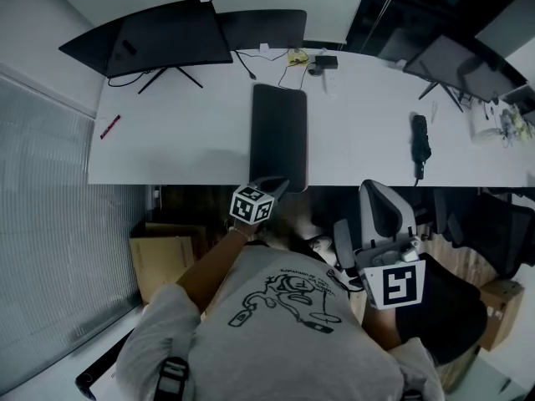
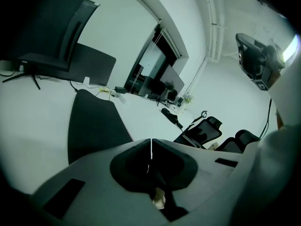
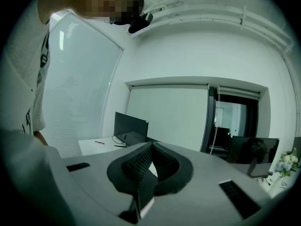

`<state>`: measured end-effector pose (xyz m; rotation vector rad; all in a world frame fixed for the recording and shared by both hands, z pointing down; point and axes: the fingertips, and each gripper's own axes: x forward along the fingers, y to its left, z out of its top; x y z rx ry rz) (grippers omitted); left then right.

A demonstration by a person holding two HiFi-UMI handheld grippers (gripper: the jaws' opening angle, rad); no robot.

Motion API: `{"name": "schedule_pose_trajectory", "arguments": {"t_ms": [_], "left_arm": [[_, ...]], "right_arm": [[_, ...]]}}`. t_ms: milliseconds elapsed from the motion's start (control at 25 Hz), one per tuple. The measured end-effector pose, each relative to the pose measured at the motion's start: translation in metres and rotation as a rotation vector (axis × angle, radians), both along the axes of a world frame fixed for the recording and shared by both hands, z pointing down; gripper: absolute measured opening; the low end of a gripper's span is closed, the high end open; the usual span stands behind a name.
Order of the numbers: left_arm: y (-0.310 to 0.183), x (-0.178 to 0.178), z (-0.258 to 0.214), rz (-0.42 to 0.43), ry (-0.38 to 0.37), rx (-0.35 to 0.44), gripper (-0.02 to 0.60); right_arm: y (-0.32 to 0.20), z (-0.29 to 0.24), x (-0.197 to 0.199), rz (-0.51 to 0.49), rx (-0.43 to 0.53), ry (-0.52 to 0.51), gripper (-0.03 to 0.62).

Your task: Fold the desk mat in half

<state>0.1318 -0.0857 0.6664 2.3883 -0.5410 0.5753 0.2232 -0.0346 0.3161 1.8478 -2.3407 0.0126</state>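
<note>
As the left hand-held gripper (image 2: 151, 145) and right hand-held gripper (image 3: 152, 147) are hovering clenched and empty, any nudge is risking pushing the desk mat (image 1: 278, 132) off the tabletop (image 1: 184, 140).

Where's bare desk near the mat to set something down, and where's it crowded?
Bare desk lies left of the desk mat, out to the red pen, and right of it, up to the black device. Crowded: the back edge with monitor stand and cables, and the far right corner.
</note>
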Motion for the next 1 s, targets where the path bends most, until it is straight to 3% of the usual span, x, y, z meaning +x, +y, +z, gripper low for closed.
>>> {"name": "schedule_pose_trajectory", "arguments": {"t_ms": [1000], "left_arm": [[-0.028,-0.098,-0.148,-0.098,0.194,0.181,0.026]], "right_arm": [[-0.029,0.005,-0.090,-0.024,0.009,-0.002,0.006]]}}
